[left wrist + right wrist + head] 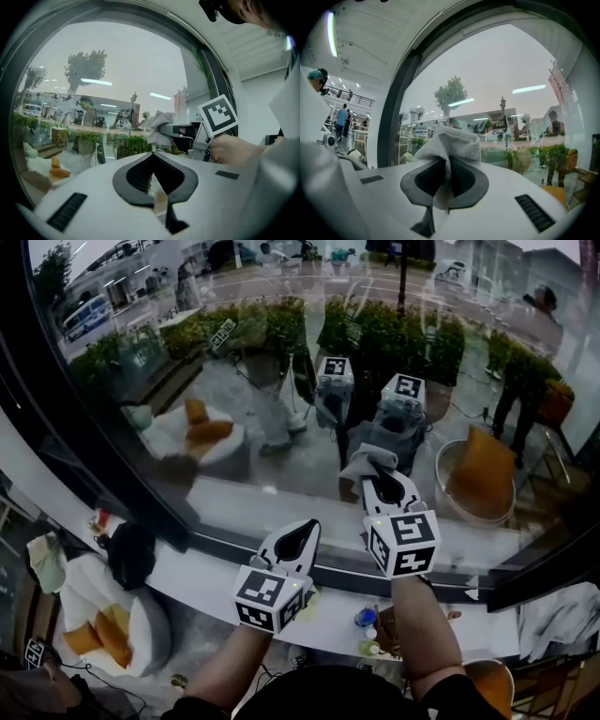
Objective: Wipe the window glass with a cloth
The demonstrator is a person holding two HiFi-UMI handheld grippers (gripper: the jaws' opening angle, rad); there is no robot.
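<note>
Right gripper (448, 161) is clamped tight on the cloth (451, 142), a grey knitted rag that bunches up out of the jaws and fans above them. The bundle is held right up at the window glass (501, 79); whether it actually presses on the pane, I cannot tell. From the head view that gripper points up and forward, with the person's forearm (417, 634) running back toward the bottom of the picture.

Over to the left gripper (153, 153): jaws shut, tips meeting, nothing between them. It hangs lower and to the left of its partner, just beside it, pointing at the same pane.

Below both runs the dark window frame (216, 542), then a white sill (187, 579) with a small blue-capped bottle (366, 618) on it. In the glass, reflections of the two marker cubes (336, 371) show, and beyond them green hedges (394, 334) and a street.
</note>
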